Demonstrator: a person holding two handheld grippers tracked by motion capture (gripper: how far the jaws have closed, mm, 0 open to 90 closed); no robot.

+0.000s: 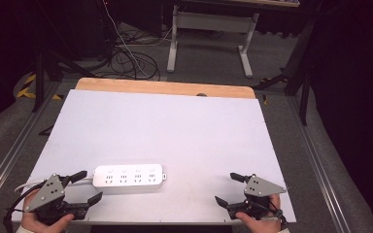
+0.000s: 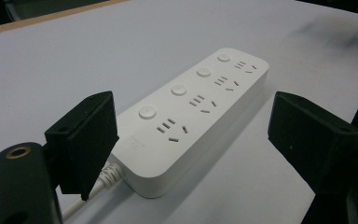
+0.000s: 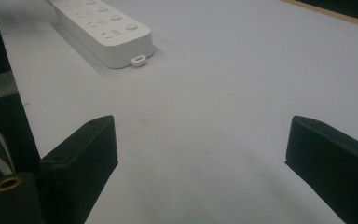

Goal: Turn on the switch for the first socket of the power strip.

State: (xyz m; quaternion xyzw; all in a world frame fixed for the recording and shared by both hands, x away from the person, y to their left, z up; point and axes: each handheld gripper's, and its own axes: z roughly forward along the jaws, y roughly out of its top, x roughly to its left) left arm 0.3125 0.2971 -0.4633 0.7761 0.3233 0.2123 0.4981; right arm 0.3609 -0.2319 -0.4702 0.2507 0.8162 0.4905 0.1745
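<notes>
A white power strip (image 1: 129, 177) with several sockets and round buttons lies flat near the front left of the white table top (image 1: 175, 131). Its cord leaves the left end toward my left gripper (image 1: 92, 186), which is open just left of the strip, jaws pointing at it. In the left gripper view the power strip (image 2: 191, 112) lies between and beyond the spread jaws, its cord end (image 2: 105, 177) beside the left jaw. My right gripper (image 1: 226, 188) is open at the front right, holding nothing. In the right gripper view the power strip (image 3: 105, 28) lies far off at upper left.
The white table top sits on a wooden board whose edge (image 1: 165, 87) shows at the back. Beyond it stand a desk frame (image 1: 211, 34) and loose cables (image 1: 126, 58) on the floor. Metal rails (image 1: 315, 165) run along both sides of the table.
</notes>
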